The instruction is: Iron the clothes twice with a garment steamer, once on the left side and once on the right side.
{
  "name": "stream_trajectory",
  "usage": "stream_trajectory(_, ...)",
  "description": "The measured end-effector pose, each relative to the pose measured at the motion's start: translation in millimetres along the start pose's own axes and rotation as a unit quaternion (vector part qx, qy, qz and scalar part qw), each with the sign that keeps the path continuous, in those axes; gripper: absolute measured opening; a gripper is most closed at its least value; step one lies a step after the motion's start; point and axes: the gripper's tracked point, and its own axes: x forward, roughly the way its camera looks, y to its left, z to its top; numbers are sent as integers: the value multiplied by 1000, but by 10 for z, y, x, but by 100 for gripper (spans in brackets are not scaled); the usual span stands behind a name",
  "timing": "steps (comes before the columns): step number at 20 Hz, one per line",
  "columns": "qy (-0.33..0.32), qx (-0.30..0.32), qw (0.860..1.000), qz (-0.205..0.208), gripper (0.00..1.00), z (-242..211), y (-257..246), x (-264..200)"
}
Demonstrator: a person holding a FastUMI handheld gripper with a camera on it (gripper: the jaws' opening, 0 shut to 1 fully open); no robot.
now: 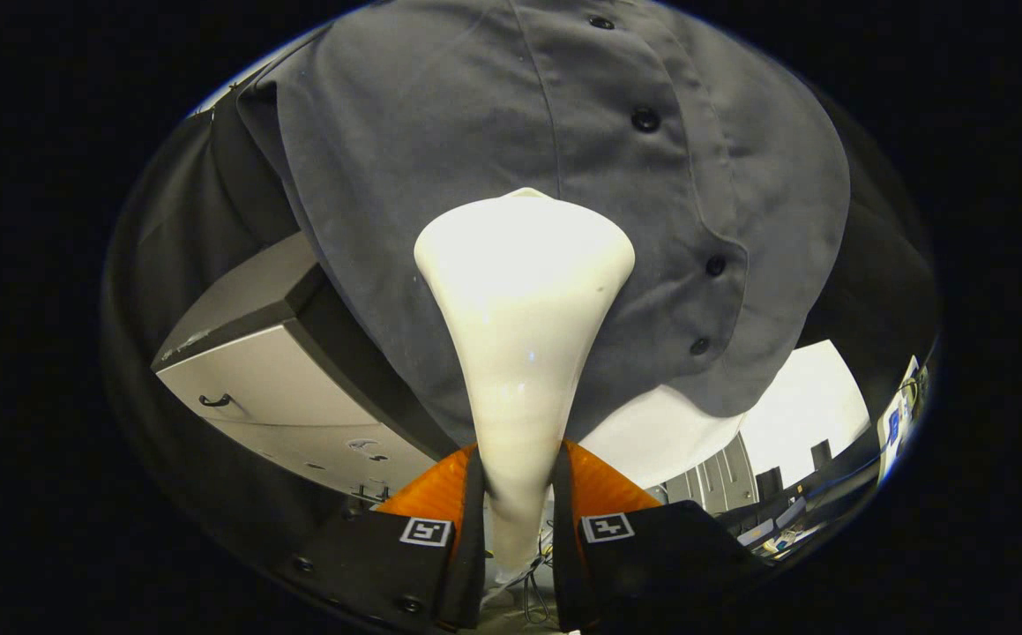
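The gripper (518, 498) is clamping the narrow handle of the garment steamer (524, 291), with both fingers (440, 494) pressing against its sides at the bottom centre of the frame. The steamer is widening upward into a broad white head, which is sitting at the centre of the frame against the grey shirt (493, 115).

The shirt is hanging across the upper half of the frame. Its button placket (652, 119) is running down the right of the steamer head, carrying dark buttons. The shirt's lower hem is curving just below the head's widest part, right of centre.

At the lower left, a pale cabinet (272, 388) with a dark top edge is standing close beside the shirt's left edge. At the lower right, beneath the hem, a bright open area is showing.
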Motion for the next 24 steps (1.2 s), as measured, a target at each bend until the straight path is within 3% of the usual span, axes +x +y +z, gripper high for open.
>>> stream_trajectory(14,49,13,999,-5,40,-549,-165,172)
stream_trajectory(24,2,4,1000,5,40,-135,-160,-490)
